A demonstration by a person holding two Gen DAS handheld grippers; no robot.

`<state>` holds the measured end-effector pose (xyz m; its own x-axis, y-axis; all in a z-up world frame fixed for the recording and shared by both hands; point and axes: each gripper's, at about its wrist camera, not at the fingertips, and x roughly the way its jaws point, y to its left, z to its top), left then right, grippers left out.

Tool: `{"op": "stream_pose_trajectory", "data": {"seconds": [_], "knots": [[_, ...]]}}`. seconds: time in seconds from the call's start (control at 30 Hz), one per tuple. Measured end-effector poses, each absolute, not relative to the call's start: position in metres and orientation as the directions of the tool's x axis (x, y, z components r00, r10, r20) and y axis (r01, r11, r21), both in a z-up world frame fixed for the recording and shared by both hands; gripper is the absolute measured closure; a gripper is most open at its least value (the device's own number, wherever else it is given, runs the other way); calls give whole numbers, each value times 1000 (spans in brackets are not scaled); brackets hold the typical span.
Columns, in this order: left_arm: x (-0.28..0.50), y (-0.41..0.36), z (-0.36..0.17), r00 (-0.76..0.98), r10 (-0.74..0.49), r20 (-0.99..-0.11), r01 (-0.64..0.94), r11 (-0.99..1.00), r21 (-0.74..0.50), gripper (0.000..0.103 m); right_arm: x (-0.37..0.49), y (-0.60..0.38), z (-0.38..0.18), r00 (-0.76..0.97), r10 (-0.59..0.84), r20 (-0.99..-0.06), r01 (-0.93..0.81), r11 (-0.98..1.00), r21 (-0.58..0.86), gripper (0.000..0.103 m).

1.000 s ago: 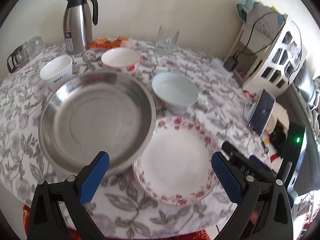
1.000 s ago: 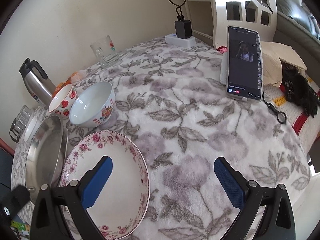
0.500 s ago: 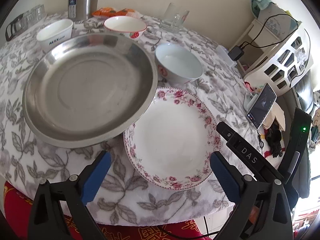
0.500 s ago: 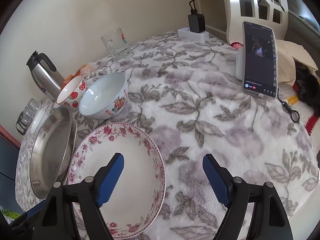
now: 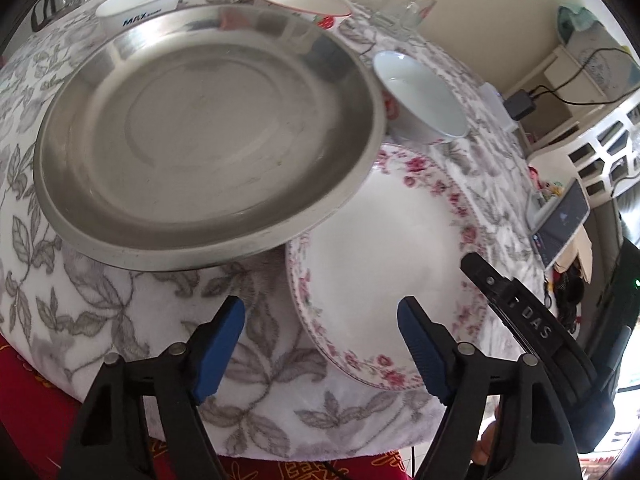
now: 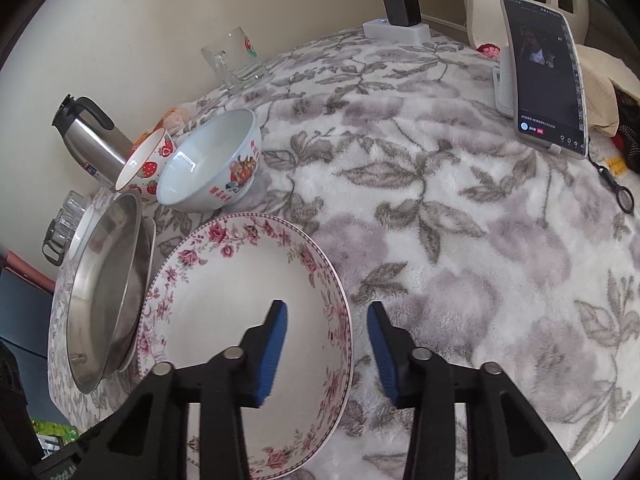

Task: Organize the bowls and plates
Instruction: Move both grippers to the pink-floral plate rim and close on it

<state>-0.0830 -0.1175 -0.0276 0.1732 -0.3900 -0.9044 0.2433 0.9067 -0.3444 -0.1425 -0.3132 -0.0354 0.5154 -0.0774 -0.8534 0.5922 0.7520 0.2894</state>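
Note:
A white plate with a pink floral rim (image 5: 384, 248) lies on the flowered tablecloth, its far-left edge tucked under a big steel pan (image 5: 208, 128). My left gripper (image 5: 320, 336) hovers low over the plate's near-left rim. Its jaws are closing, with the rim between them and neither pad touching it. My right gripper (image 6: 326, 320) straddles the plate's (image 6: 240, 292) right rim, one pad over the inside and one outside. These jaws are also closing, and a gap still shows on both sides. Its black body (image 5: 520, 312) shows in the left wrist view.
Behind the plate stand a white printed bowl (image 6: 208, 168), a strawberry bowl (image 6: 148, 164), a small white bowl (image 5: 140, 0), a steel thermos (image 6: 92, 140) and a glass mug (image 6: 236, 60). A phone on a stand (image 6: 548, 80) is at the right. The table edge (image 5: 280, 444) is close below.
Both grippers have sunk toward the floral plate and narrowed their jaws, the right far more. The right jaws now bracket the plate's rim; the plate and pan have not moved.

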Motion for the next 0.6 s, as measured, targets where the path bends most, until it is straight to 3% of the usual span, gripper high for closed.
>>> {"op": "stream_pose_trajectory", "data": {"seconds": [0.1,0.23,0.37,0.5,0.6], "knots": [[-79,-115,-33,168,-389,-906,227,910,-348,42,-142,-315,-39,507,-77,-859,597,750,285,69],[-74,-113,-42,157,-392,-906,204,911,-359,52,-144,-318,-42,505,-76,-860,605,742,290,75],[-70,-113,-48,155,-390,-908,190,914,-360,64,-145,-319,-44,523,-56,-850,590,744,314,87],[-69,-114,-51,164,-398,-902,197,910,-366,78,-144,-319,-45,527,-47,-848,582,747,320,88],[-67,-115,-53,177,-400,-899,203,909,-364,81,-144,-319,-45,530,-44,-847,583,744,326,88]]}}
